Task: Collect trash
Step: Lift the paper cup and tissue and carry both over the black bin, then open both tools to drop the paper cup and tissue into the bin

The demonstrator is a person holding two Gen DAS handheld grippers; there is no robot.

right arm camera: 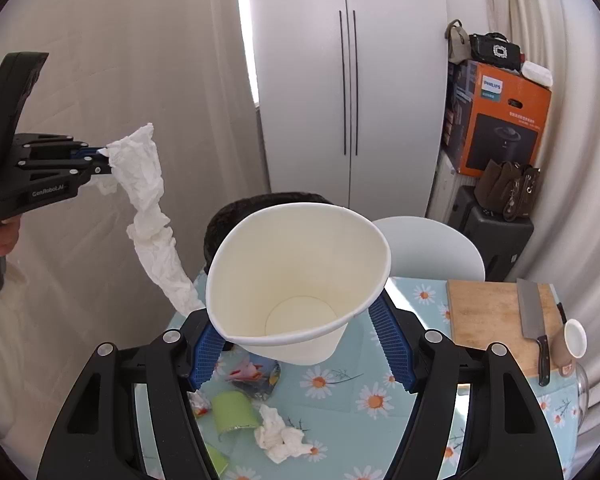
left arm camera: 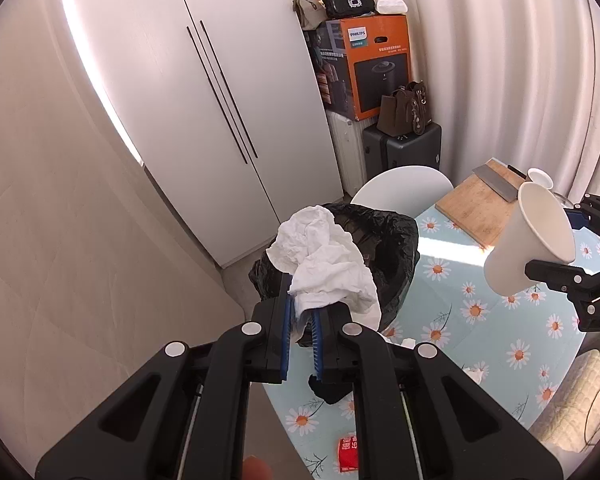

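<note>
White wardrobe doors (left arm camera: pixel 188 92) and pale curtains fill the back of my left wrist view, with a daisy-print tablecloth (left arm camera: pixel 452 264) below. My left gripper (left arm camera: pixel 300 316) is pinched nearly closed on a crumpled white tissue (left arm camera: pixel 324 256), which I hold over the bin lined with a black bag (left arm camera: pixel 388 240) at the table's edge. To the right I see my right gripper (left arm camera: pixel 572 276) carrying a white paper cup (left arm camera: pixel 528 236).

Through my right wrist view, the paper cup (right arm camera: pixel 300 276) sits tilted between the blue pads (right arm camera: pixel 392 340), jaws spread wide around it, mouth toward the camera. On the tablecloth (right arm camera: pixel 340 388) below lie a green cup piece (right arm camera: pixel 234 410), a wadded tissue (right arm camera: pixel 280 436) and a colourful wrapper (right arm camera: pixel 256 376). A cleaver (right arm camera: pixel 530 312) rests on the cutting board (right arm camera: pixel 484 312).
</note>
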